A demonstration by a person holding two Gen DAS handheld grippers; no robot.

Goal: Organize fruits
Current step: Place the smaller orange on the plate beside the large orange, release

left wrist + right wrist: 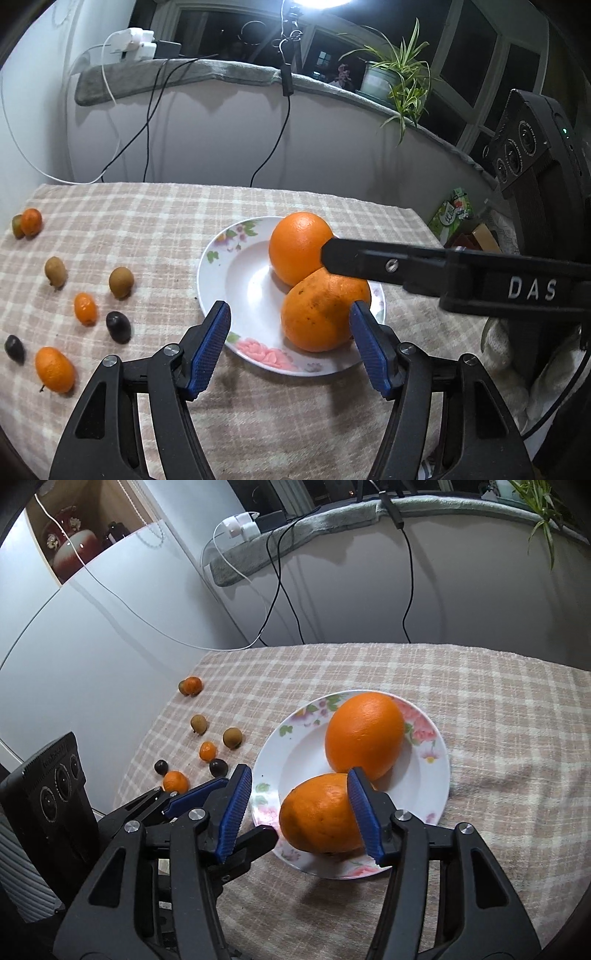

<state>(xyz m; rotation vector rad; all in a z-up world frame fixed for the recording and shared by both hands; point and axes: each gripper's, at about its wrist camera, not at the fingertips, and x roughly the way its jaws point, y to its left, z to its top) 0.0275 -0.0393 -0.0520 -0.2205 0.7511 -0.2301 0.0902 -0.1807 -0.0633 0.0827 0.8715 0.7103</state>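
Two oranges (364, 734) sit on your plate (295, 753); small fruits (85, 308) at frame left remain loose on the table (155, 229); left tool (290, 345) and right tool (299, 812) both wide, empty.

I log both tools as the same build. The left gripper (290, 345) has matte black plastic linkage arms with triangular cut-outs and round silver pivot screws at each joint. Its fingertips (211, 347) carry blue pads with fine ribbed texture. The right gripper (299, 812) shows identical black arms, silver screws and ribbed blue pads. In the left wrist view I see its finger side-on: a flat black bar with one small silver screw, and white raised letters "DAS" on the block behind it. Its rear housing is black, with three round ports and a small green light. No skin or sleeve is visible.
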